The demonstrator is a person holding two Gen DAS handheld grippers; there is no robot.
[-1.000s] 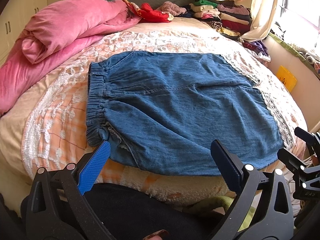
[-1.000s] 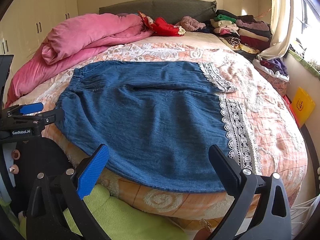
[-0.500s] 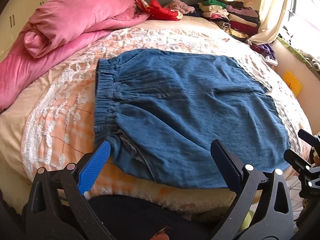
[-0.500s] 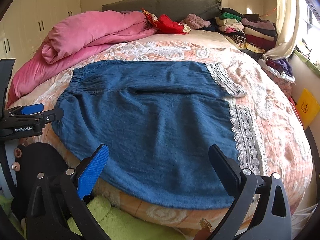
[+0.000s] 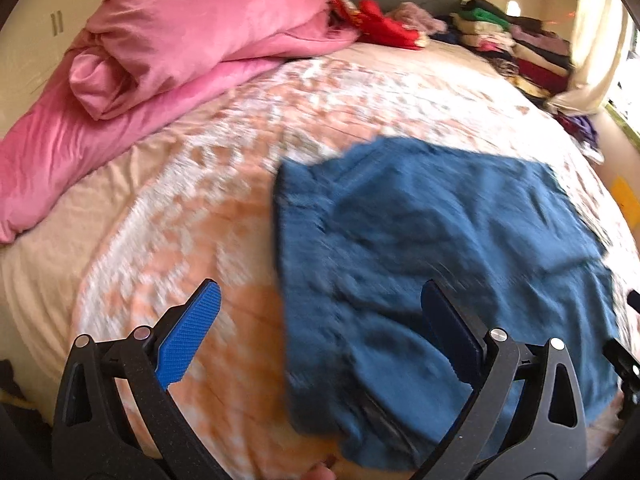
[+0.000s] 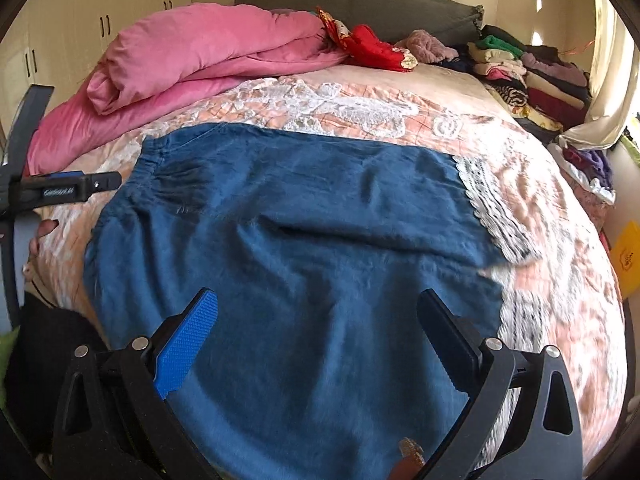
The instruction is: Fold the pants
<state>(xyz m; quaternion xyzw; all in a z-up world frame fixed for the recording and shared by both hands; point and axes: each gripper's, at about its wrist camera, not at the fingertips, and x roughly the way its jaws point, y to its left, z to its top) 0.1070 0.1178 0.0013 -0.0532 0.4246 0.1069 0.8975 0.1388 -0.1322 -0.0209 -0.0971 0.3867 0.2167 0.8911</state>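
Left gripper (image 5: 320, 332) and right gripper (image 6: 316, 328): jaws wide apart, empty, now lower and closer over the pants (image 6: 304, 248). Directly ahead, flat and unfolded on the bed (image 6: 560, 280); left gripper swung toward waistband end. Probably reaching for first grasp.

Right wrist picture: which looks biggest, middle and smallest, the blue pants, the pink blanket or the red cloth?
1. Blue denim pants, biggest, though also nearest the camera.
2. Pink blanket.
3. Red cloth, smallest, though farthest away by the headboard.
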